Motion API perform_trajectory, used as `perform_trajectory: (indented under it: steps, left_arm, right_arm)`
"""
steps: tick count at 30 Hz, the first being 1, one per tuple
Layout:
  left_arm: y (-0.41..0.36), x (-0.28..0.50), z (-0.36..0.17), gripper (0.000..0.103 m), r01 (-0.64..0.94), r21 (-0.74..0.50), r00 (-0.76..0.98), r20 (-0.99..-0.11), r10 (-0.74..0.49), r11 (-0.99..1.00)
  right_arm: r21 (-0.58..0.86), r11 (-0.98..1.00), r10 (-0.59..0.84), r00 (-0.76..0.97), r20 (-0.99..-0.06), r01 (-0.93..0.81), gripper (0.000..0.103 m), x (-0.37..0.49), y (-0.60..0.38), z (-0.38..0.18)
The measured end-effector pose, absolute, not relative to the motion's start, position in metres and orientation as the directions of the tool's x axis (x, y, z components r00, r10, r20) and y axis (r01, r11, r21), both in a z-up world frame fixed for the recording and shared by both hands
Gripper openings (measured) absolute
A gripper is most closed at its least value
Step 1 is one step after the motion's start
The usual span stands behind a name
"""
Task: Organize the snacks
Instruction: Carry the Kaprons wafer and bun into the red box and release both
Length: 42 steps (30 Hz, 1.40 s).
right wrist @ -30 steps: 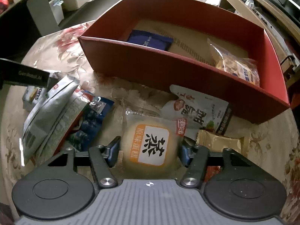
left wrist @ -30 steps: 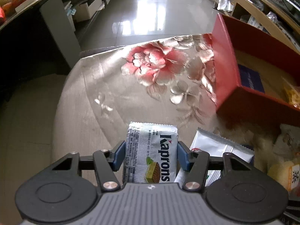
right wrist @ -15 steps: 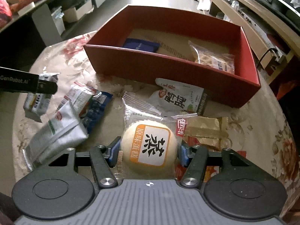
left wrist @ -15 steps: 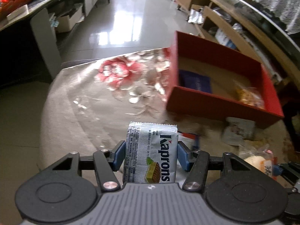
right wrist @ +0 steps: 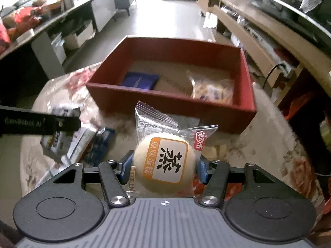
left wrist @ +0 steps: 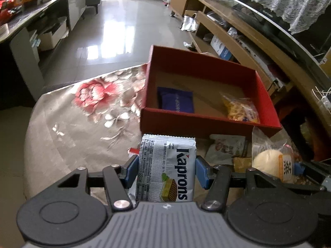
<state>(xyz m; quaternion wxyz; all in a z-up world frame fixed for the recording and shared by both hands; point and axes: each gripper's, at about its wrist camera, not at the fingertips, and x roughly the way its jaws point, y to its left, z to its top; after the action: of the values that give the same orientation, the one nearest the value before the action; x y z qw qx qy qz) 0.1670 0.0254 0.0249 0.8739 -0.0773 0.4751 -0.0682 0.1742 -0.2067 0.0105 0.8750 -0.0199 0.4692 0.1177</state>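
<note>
Red cardboard sat at the far side of the table: the open box point(left wrist: 209, 122) was plainly where these snacks were meant to end up, and it already held a dark blue packet point(left wrist: 175, 101) on its left and a yellow snack bag point(left wrist: 241, 108) towards its right. That left bare brown floor between and behind them, room enough, I judged, for two more.

And two more hung in the air! The left gripper point(left wrist: 166, 172) had its blue pads clamped on the sides of a silver Kaprons wafer pack point(left wrist: 167, 169), held upright with its top edge pointing at the near wall of the box. Gripping it by the narrow sides kept the pack flat and stiff, so it should drop in cleanly. The right gripper point(right wrist: 164, 166) was closed on a round steamed cake in clear wrap point(right wrist: 164, 160), squeezed across its middle, the loose crimped end of the wrapper standing free above the jaws. Soft goods, that one; the hold looked snug, not crushing.

Both packs were clear of the floral tablecloth point(left wrist: 82, 113), just short of the box. Below, on the near side of the table, a small heap of loose packets point(right wrist: 80, 142) lay unsorted, so by my reckoning the job was under way with plenty left. Next call: carry both over the near wall before letting go.
</note>
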Motion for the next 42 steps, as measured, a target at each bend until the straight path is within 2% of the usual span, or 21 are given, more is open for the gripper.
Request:
perform_trajectory:
  steps: [29, 42]
  left_arm:
    - [-0.02, 0.248, 0.056, 0.06, 0.066, -0.134, 0.621, -0.77, -0.146, 0.989]
    - [-0.03, 0.287, 0.047, 0.06, 0.032, -0.129, 0.616, -0.779, -0.122, 0.991]
  right_arm:
    - [0.1, 0.984, 0.172, 0.661, -0.73, -0.146, 0.066, 0.244, -0.237, 0.048]
    - [0.078, 0.99, 0.138, 0.669, -0.73, -0.119, 0.066, 0.279, -0.246, 0.042]
